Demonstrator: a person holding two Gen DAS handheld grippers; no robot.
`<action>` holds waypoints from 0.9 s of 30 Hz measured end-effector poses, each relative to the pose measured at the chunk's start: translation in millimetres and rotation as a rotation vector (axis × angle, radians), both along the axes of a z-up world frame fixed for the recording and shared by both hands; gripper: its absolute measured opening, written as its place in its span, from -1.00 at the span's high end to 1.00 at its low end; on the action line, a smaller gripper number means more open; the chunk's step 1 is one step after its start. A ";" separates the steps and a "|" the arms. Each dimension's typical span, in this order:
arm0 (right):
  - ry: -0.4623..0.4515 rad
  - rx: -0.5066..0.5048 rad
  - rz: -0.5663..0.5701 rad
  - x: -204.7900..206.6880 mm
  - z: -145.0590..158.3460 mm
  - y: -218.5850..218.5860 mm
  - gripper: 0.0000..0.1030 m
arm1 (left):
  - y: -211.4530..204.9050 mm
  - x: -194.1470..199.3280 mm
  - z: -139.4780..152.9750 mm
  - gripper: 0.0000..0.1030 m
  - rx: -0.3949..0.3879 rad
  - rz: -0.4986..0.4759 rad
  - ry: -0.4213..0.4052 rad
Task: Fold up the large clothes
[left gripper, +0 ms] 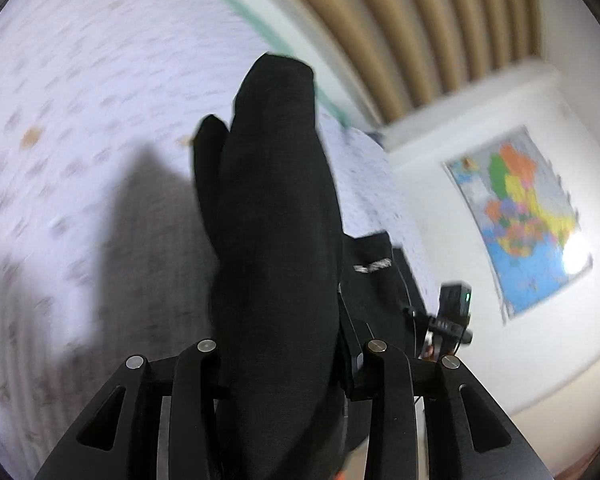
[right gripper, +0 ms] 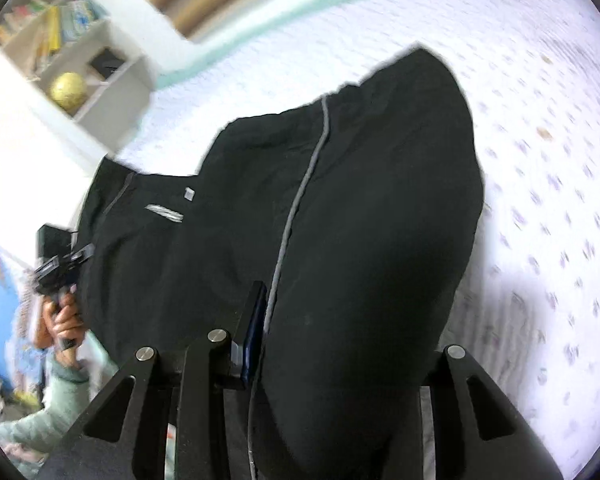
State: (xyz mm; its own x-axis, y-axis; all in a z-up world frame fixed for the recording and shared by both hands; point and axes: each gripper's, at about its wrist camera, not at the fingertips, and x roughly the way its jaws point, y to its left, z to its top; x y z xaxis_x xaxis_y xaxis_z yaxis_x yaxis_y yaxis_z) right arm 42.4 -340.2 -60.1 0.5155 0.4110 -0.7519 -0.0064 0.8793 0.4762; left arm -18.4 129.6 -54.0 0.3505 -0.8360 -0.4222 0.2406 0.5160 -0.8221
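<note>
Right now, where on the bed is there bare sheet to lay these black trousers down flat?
Bare dotted sheet lies right of the black trousers, up to the green edge band. In the left wrist view, more bare sheet lies left of the hanging cloth. Crowded: the bookshelf side, where the left claw and the trousers bunch together.

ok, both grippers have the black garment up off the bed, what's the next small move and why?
Probably lower both hands to lay the lifted part flat on the bed. The black garment hangs bunched from the left gripper and the right gripper, both shut on cloth, with the far part already on the sheet. Blur hides the fold line.
</note>
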 end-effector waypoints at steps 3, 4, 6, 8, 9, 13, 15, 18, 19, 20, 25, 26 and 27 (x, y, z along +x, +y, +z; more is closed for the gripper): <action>0.039 0.137 -0.079 -4.8 -28.9 -27.6 0.09 | 31.1 8.0 -48.2 0.16 -0.085 0.041 0.143; 0.063 0.177 -0.123 -7.8 -40.6 -38.8 -0.12 | 36.8 7.8 -57.6 0.11 -0.091 0.048 0.164; 0.117 0.220 -0.197 -10.6 -58.1 -49.1 -0.35 | 47.8 3.6 -67.2 0.11 -0.130 0.046 0.171; 0.133 0.251 -0.227 -18.1 -68.3 -56.1 -0.38 | 52.8 -3.0 -58.1 0.11 -0.092 0.058 0.146; 0.127 0.245 -0.237 -24.1 -67.1 -58.0 -0.38 | 52.8 -7.6 -46.7 0.11 -0.025 0.075 0.118; 0.075 -0.083 -0.298 -43.0 -15.9 -43.4 -0.39 | 40.9 -37.4 23.6 0.12 0.258 0.140 -0.059; 0.017 -0.253 -0.298 -47.5 22.7 -17.2 -0.40 | 22.2 -53.2 56.5 0.12 0.350 0.132 -0.164; -0.097 -0.236 -0.219 -55.3 58.4 18.6 -0.47 | -18.8 -67.1 81.8 0.07 0.395 0.090 -0.247; -0.105 -0.209 -0.189 -52.1 61.0 33.9 -0.50 | -32.0 -65.0 80.5 0.07 0.412 0.079 -0.234; -0.096 -0.200 -0.174 -49.3 57.8 46.3 -0.50 | -42.2 -61.6 75.0 0.07 0.439 0.067 -0.221; 0.044 -0.263 -0.107 -20.2 -0.4 108.3 -0.49 | -100.4 -47.6 21.7 0.08 0.634 0.026 -0.134; 0.073 -0.291 -0.105 -22.6 -15.8 111.3 -0.49 | -105.5 -46.1 14.3 0.08 0.658 0.033 -0.137; 0.075 -0.338 -0.103 -24.4 -24.0 117.7 -0.49 | -108.1 -44.5 8.3 0.08 0.668 0.037 -0.143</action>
State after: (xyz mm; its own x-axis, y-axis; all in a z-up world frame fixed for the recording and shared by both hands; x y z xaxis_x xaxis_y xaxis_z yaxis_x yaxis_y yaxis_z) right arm 17.9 -222.5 -84.1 0.4799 0.0810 -0.8736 0.1145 0.9814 0.1539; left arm -62.9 21.5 -45.6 0.4650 -0.3989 -0.7903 0.2955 0.9115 -0.2861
